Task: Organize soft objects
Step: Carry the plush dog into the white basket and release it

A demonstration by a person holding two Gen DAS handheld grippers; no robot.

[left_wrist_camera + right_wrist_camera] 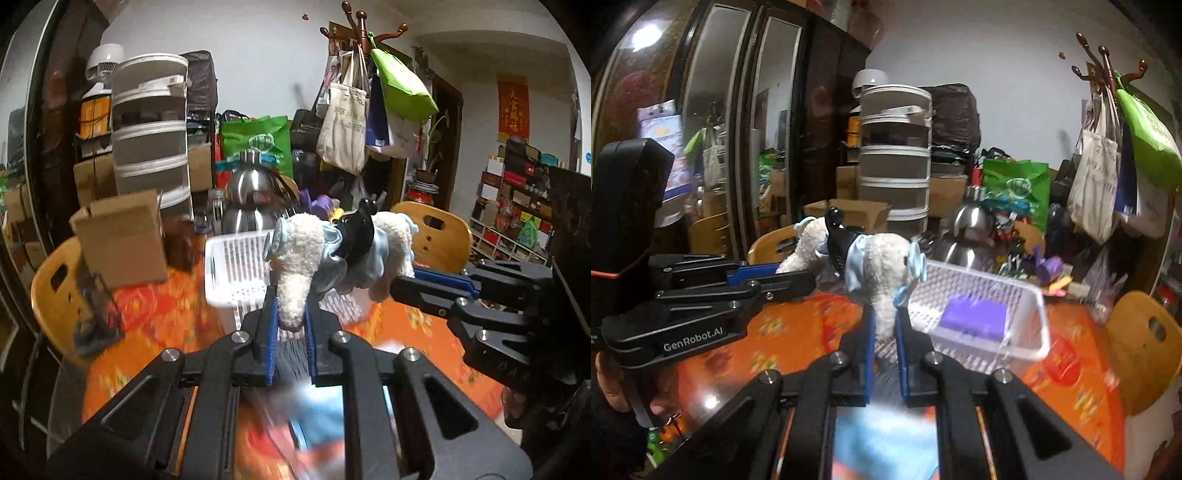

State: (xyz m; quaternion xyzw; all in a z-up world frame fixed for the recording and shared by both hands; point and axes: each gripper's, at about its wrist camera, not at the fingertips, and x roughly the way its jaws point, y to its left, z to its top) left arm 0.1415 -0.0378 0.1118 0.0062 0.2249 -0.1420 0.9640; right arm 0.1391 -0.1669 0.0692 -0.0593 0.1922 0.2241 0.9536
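Purple block (973, 317) in basket (1027, 306), right view only.

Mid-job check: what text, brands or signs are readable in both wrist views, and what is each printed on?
"GenRobot.AI": white lettering on the left gripper body, right wrist view.
"天官賜福", gold on the red wall scroll; read with some doubt.
Printing on the canvas tote: too blurred.
Logo on the green shopping bag: unreadable.
Label on the grey stacked container: too small.

one plush toy (295, 254), one white basket (1027, 295), one purple block (973, 318), two chairs (443, 232).
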